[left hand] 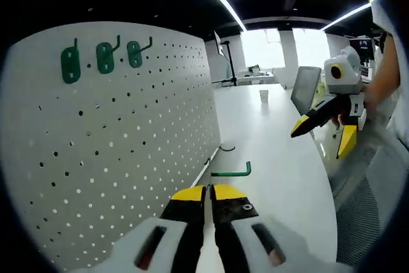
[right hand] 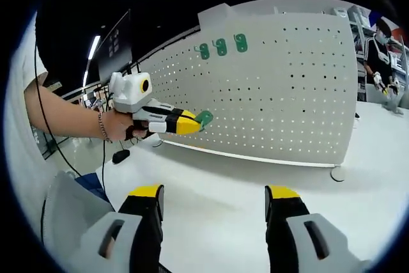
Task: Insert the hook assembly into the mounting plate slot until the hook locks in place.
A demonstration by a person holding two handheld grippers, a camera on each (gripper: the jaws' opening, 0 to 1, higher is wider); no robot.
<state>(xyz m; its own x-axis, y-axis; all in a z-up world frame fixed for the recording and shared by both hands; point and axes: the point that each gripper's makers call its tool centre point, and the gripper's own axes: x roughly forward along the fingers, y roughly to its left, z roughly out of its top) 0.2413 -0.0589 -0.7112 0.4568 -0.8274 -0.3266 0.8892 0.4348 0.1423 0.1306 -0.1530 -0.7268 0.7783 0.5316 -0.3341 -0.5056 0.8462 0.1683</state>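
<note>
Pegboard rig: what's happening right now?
A person is working two handheld grippers at a white pegboard standing on a white table. The left gripper is shut on a green hook, held close to the board's face. Three green hooks already hang along the top. The right gripper is open, holding nothing, back from the board.

I see a matt white perforated metal pegboard [right hand: 287, 87] carrying 3 glossy green plastic-looking hook plates [left hand: 99, 59]. My left gripper [left hand: 209, 194] holds a smooth green hook [left hand: 233, 172] over the matt white tabletop [left hand: 281, 158]; both grippers look like moulded plastic, yellow tips faintly shiny.
</note>
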